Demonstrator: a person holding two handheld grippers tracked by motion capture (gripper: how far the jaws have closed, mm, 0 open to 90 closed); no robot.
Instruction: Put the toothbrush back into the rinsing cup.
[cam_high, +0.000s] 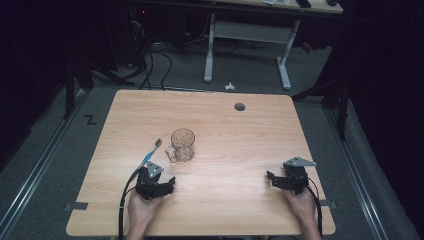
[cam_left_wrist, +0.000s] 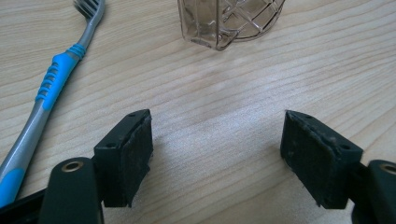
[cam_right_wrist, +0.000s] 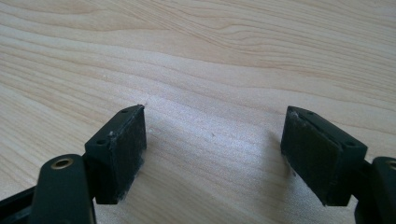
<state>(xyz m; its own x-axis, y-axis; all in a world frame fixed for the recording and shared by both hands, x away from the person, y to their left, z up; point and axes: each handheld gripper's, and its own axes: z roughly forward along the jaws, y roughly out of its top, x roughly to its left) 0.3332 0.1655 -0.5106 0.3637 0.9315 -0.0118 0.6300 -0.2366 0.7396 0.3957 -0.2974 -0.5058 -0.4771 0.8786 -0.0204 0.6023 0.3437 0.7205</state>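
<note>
High view: we see a pale wood-grain worktop carrying a clear, facet-patterned glass mug and, just to its left, a slim toothbrush with a grey handle and ribbed blue grip. The left claw rests near the front edge, just below the toothbrush's handle end; the right claw sits well apart on the right side. Left gripper view adds what we cannot resolve from above: the mug's diamond-cut base, the toothbrush bristles, and worn black pads standing wide with bare wood between them. The toothbrush lies left of the left jaw, not touching the pad. Right gripper view shows the right claw equally wide over bare grain.
</note>
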